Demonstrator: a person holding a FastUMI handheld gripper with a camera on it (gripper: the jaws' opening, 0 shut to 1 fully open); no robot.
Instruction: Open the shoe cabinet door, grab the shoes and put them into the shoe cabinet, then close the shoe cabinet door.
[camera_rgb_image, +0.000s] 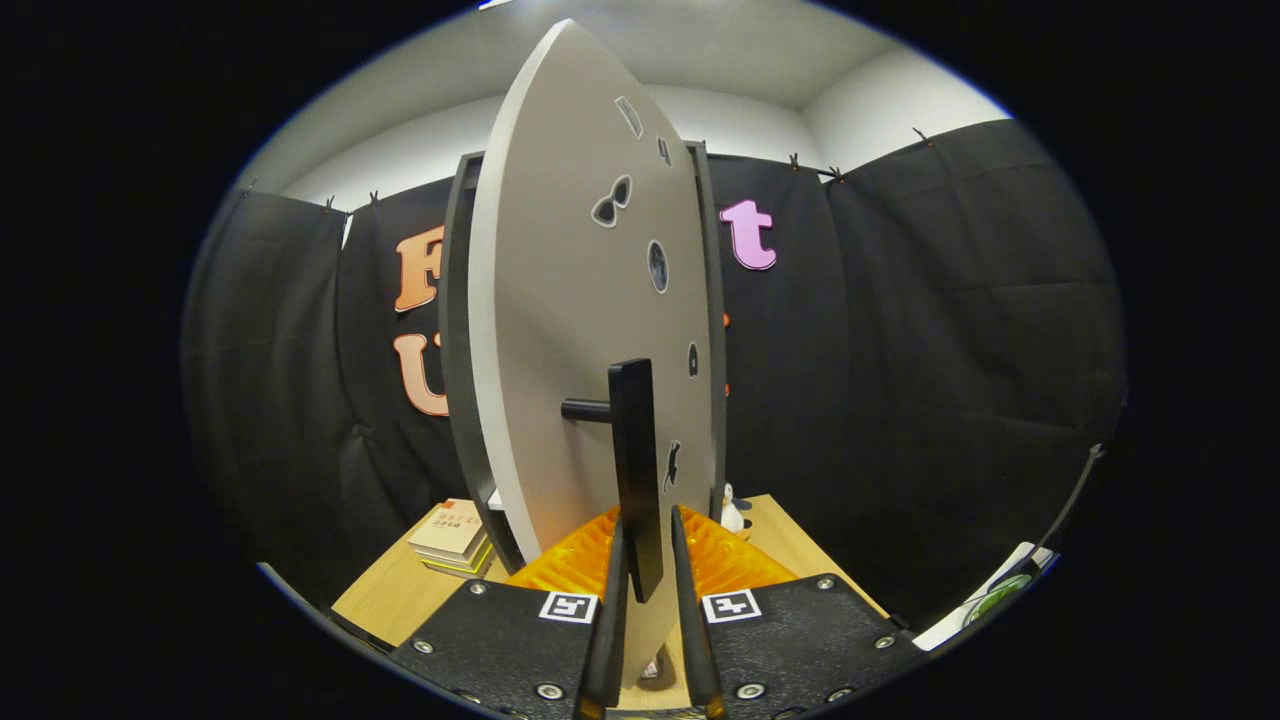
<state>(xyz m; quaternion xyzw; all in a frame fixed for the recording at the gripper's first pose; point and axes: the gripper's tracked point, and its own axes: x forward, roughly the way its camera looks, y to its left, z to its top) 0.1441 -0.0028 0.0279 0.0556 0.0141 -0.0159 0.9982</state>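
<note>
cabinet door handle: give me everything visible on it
The handle is a dark, flat vertical bar, matte, standing off the pale grey cabinet door on a short round peg at its upper part. It stands upright. Its lower end sits between the gripper fingers, which flank it closely on both sides; whether both actually press on it cannot be told. The door is seen nearly edge-on, swung out from the dark cabinet frame behind it.

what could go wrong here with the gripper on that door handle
The gripper has its fingers on either side of the lower end of the black bar handle on the grey cabinet door; so low a hold may slip off. The swinging door could also knock the stack of books on the wooden table.
</note>
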